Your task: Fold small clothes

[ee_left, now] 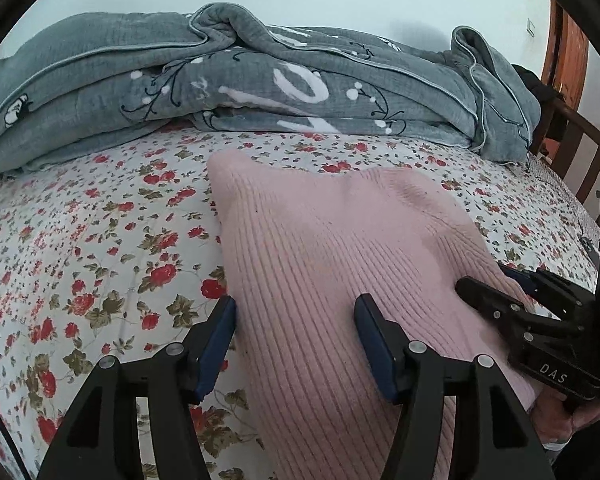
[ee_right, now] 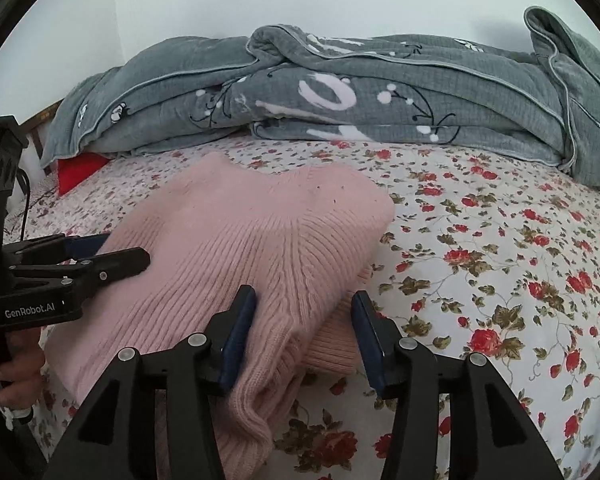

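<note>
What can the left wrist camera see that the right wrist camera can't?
Only the left wrist view shows the wooden bed rail and the right tool seen from the side. Only the right wrist view shows a red cushion, the left tool from the side, and the sweater's folded lower layer. Both show the pink ribbed sweater on the floral bedsheet, with the grey quilt behind. Both tools are open.

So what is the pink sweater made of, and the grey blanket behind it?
The pink sweater looks like soft knitted yarn, maybe wool or acrylic: it has fine ribs and a fuzzy, matte surface. The grey blanket looks like thick crinkled cotton or fleece, with a small grid texture, white printed shapes and a piped edge. I can't tell the exact fibres.
</note>
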{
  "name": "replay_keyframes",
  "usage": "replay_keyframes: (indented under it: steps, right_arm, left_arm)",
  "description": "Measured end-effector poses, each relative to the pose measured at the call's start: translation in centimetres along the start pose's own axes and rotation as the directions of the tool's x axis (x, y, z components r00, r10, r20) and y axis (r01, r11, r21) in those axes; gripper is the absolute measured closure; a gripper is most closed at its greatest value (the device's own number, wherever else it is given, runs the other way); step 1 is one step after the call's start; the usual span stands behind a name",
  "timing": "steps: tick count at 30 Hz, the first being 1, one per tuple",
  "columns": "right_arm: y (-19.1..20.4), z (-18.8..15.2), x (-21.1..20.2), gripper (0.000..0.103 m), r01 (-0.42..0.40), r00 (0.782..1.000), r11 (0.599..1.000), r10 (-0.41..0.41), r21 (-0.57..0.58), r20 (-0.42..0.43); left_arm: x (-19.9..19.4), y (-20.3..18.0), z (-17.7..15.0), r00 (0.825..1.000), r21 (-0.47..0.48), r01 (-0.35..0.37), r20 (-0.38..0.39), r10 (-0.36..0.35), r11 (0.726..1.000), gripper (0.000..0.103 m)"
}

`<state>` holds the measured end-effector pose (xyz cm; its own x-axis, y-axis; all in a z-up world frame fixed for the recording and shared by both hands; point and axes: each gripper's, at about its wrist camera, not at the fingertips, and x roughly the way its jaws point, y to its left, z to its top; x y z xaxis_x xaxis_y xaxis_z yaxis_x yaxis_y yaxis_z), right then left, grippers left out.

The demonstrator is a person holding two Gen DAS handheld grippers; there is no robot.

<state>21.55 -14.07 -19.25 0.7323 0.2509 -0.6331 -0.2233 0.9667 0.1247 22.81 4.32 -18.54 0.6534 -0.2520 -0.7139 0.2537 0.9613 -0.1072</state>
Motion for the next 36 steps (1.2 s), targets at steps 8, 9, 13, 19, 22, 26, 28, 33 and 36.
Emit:
replay_keyframes:
  steps: [8,9,13,19,22,26,28,33,36]
  right_arm:
    - [0.2,-0.1,0.0,0.055,0.019,1.000,1.000,-0.019,-0.011,0.005]
    - [0.1,0.0,0.0,0.055,0.020,1.000,1.000,-0.020,-0.012,0.006]
    - [0.2,0.0,-0.8,0.053,0.025,1.000,1.000,-0.025,-0.016,0.007]
    - [0.9,-0.7,-3.8,0.052,0.003,1.000,0.999,-0.002,-0.053,0.025]
    - [1.1,-2.3,-4.2,0.052,0.032,0.999,0.996,-0.031,-0.084,0.016]
    - [0.1,-3.4,-4.0,0.052,0.029,0.999,0.999,-0.030,-0.022,-0.023]
    - [0.0,-3.3,-4.5,0.052,0.047,0.998,0.999,-0.048,-0.017,-0.033]
    - [0.3,-3.4,-6.0,0.052,0.079,0.996,0.996,-0.080,-0.030,-0.038]
    - [0.3,-3.8,-7.1,0.052,0.083,0.996,0.997,-0.083,-0.007,-0.042]
  left_arm:
    - [0.2,1.4,-0.6,0.997,-0.090,0.080,0.010,-0.080,0.993,0.039]
    - [0.0,1.5,-0.7,0.996,-0.092,0.089,0.013,-0.088,0.992,0.039]
    - [-1.4,1.9,-1.3,0.990,-0.105,0.143,0.016,-0.142,0.984,0.040]
    - [-4.1,1.0,-3.4,0.986,-0.022,0.167,-0.004,-0.167,0.986,0.041]
    - [-4.0,-0.2,-4.8,0.993,0.029,0.117,-0.029,-0.117,0.993,0.039]
    - [-3.1,0.4,-4.9,0.993,-0.052,0.089,-0.078,-0.092,0.995,0.036]
    - [-3.5,0.4,-4.8,0.993,-0.067,0.084,-0.073,-0.089,0.994,0.036]
    - [-4.5,-0.3,-5.0,0.995,-0.063,0.048,-0.086,-0.053,0.997,0.037]
    - [-5.6,-0.6,-5.1,0.994,-0.079,0.036,-0.100,-0.044,0.996,0.037]
